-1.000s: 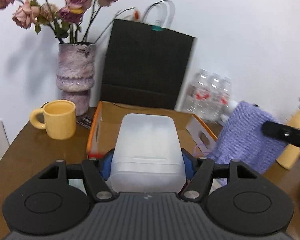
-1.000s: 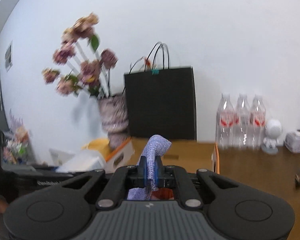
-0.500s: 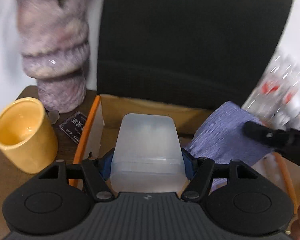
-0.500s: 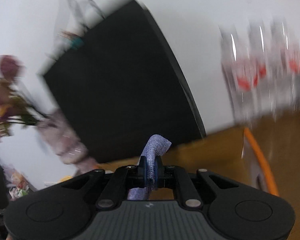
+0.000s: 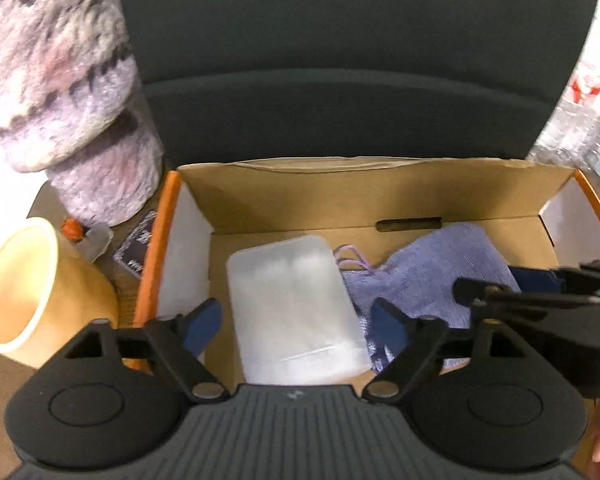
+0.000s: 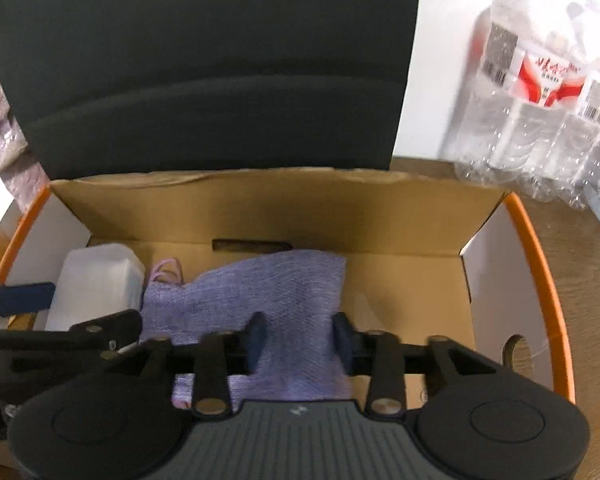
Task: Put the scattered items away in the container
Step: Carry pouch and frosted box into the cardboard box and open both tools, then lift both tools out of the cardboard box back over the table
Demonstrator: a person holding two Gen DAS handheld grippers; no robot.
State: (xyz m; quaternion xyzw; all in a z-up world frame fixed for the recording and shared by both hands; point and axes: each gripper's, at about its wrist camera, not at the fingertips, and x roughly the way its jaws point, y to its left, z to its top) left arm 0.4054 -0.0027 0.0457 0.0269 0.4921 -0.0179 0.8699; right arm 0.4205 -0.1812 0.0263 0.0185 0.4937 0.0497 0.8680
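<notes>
An open cardboard box (image 5: 380, 192) with orange edges sits in front of me; it also shows in the right wrist view (image 6: 284, 204). A translucent white plastic container (image 5: 296, 308) lies on the box floor at the left, seen also in the right wrist view (image 6: 96, 284). A purple cloth (image 6: 260, 300) lies beside it in the middle, seen also in the left wrist view (image 5: 428, 276). My left gripper (image 5: 296, 324) is open, its fingers apart from the plastic container's sides. My right gripper (image 6: 298, 340) is open over the cloth, not pinching it.
A black paper bag (image 5: 340, 60) stands right behind the box. A purple vase (image 5: 60, 92) and a yellow mug (image 5: 32, 288) stand to the box's left. Water bottles (image 6: 540, 88) stand at the back right on the wooden table (image 6: 588, 280).
Both grippers have moved down into the box and opened. The plastic container and the cloth have been let go and now lie on the box floor.
</notes>
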